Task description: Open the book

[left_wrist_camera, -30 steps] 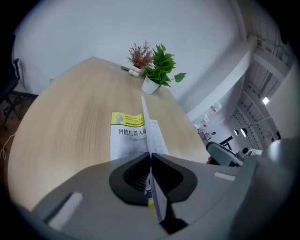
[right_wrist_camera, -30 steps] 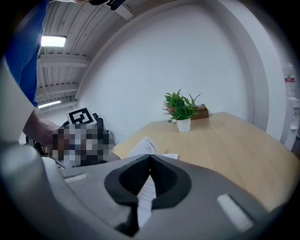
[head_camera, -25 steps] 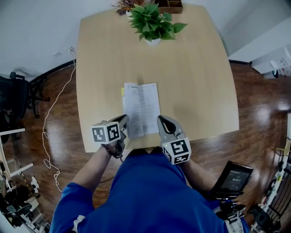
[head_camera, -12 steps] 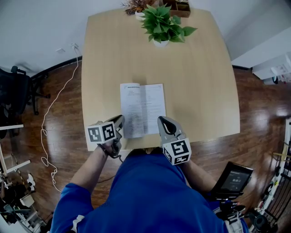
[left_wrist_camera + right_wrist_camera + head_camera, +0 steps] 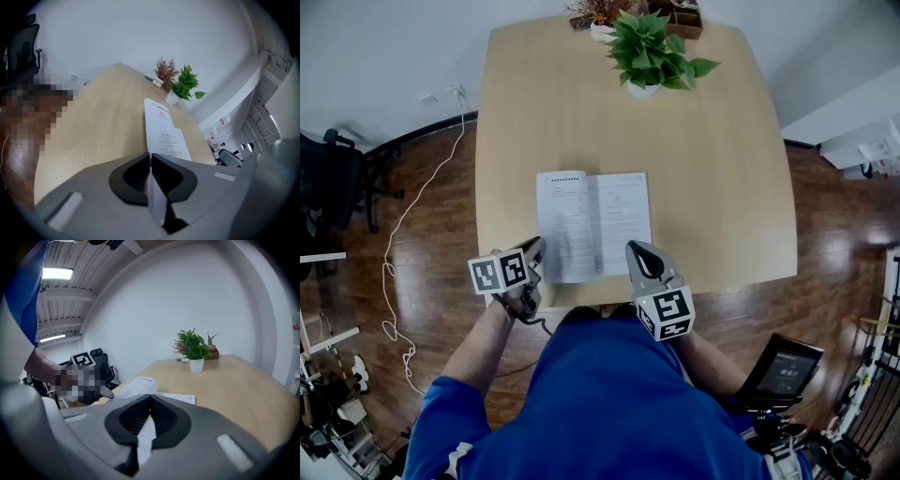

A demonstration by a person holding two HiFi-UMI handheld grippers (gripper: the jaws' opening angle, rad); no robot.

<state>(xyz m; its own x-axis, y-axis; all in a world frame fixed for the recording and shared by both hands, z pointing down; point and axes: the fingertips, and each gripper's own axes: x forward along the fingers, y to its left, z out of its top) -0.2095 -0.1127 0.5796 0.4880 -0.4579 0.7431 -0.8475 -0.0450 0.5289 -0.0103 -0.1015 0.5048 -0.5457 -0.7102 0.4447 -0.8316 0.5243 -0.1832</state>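
Observation:
The book lies open and nearly flat on the near half of the wooden table, its printed white pages facing up. My left gripper is at the book's near left corner, shut on the edge of the left-hand side; a white sheet runs between the jaws in the left gripper view. My right gripper is at the near right corner, shut on the right-hand page, a strip of which shows between its jaws. In the right gripper view the book lies beyond them.
A potted green plant, a dried bouquet and a wooden box stand at the table's far edge. The near table edge runs just under both grippers. A black office chair and a white cable are on the floor at left.
My left gripper has moved left with the left-hand side of the book, and the book has spread wider and flatter. The right gripper has hardly shifted at its corner.

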